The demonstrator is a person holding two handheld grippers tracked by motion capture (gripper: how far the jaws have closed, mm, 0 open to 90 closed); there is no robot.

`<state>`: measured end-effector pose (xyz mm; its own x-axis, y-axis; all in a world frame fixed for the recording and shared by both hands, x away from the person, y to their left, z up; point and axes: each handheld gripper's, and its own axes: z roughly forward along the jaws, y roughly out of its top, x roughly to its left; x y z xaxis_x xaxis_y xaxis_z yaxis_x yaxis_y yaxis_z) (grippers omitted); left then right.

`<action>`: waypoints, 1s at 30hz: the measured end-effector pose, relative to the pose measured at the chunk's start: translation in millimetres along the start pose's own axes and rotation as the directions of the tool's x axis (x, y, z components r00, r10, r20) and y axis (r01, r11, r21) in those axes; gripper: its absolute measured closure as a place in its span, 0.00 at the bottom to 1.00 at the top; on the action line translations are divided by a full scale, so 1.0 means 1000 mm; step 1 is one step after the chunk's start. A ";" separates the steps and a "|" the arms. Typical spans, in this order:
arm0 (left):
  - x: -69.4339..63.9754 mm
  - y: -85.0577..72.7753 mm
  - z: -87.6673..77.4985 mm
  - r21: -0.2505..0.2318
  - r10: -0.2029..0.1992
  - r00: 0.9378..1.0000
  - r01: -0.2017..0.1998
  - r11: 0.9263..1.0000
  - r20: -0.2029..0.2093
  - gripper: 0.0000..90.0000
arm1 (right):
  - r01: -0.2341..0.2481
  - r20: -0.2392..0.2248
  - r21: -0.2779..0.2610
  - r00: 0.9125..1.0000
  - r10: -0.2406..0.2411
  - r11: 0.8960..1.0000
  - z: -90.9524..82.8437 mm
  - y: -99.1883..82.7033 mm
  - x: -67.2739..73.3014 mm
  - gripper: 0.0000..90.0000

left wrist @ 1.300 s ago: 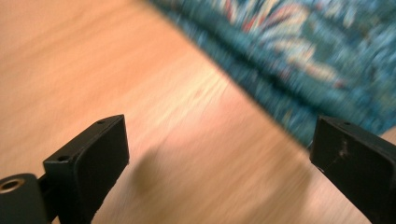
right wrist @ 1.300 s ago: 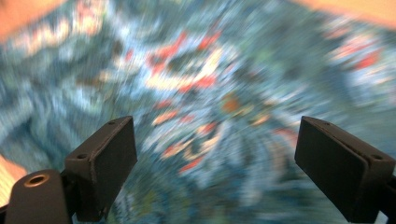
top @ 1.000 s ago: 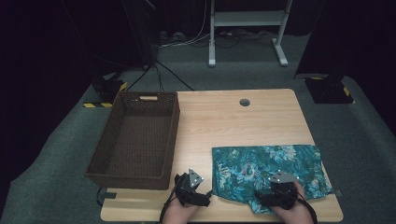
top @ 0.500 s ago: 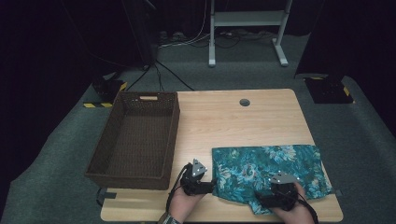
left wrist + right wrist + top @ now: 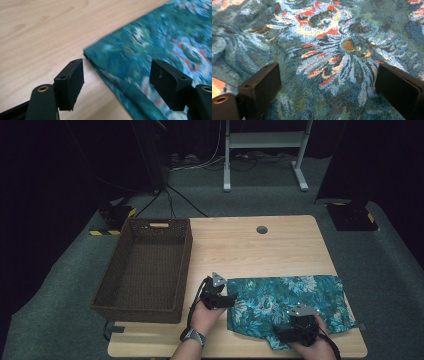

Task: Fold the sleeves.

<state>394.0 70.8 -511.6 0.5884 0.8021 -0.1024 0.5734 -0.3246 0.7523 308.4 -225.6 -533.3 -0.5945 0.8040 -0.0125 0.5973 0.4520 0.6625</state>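
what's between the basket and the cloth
In the high view, a strip of bare table separates the basket from the cloth, and the left hand-held gripper sits in that gap, at the cloth's left edge.

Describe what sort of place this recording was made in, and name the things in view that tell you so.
Probably a lab or studio set up for recording: a lone wooden table on grey carpet, dark surroundings, cables on the floor, and yellow-black hazard tape beside black floor equipment.
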 end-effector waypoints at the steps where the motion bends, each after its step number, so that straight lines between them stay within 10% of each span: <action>1: 0.002 0.003 0.001 -0.003 -0.008 1.000 0.008 1.000 0.000 0.31 | 0.002 -0.002 -0.005 1.000 -0.002 1.000 -0.002 0.000 0.001 0.08; 30: 0.007 -0.001 0.041 -0.028 -0.028 0.996 0.026 0.999 -0.090 0.62 | -0.029 0.023 -0.033 0.999 0.030 0.999 -0.021 -0.017 0.008 0.12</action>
<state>421.1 56.1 -540.1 0.5186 0.8526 -0.0648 0.5723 -0.2898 0.7672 282.8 -234.9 -528.9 -0.5640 0.8257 -0.0101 0.5962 0.4157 0.6868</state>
